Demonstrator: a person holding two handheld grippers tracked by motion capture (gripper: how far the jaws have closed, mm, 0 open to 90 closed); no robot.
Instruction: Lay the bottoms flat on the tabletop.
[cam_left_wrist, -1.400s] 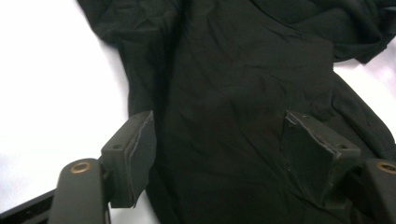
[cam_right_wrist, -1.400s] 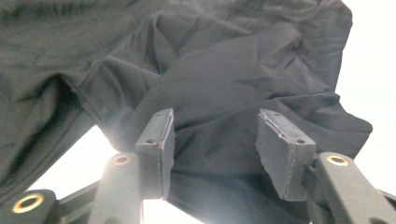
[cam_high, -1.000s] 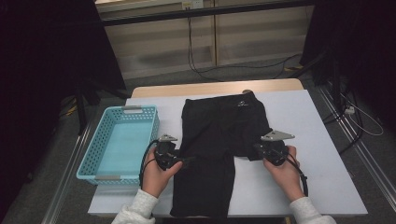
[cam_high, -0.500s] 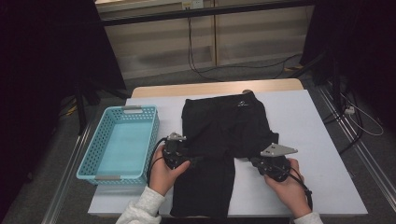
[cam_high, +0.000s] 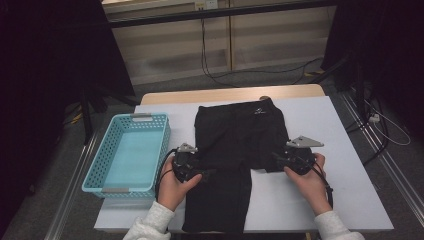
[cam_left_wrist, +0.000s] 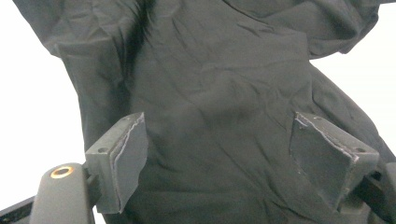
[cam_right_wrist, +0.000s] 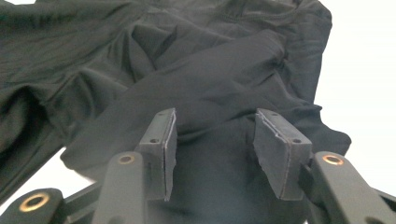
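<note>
beside the black trousers (cam_high: 240, 150) sits a blue basket (cam_high: 131, 152)

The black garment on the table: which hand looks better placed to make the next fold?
Probably the right. The right gripper sits at the folded-in edge of the black garment, its jaws just opened, a fold of cloth lying loose between them. The left gripper hovers open over flat cloth, by the teal basket.

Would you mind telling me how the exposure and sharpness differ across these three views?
High view: dim room, dark edges, black garment showing little detail on the white table. Left gripper view: table blown out to white, cloth folds sharp. Right gripper view: same white glare, near jaws slightly soft.
</note>
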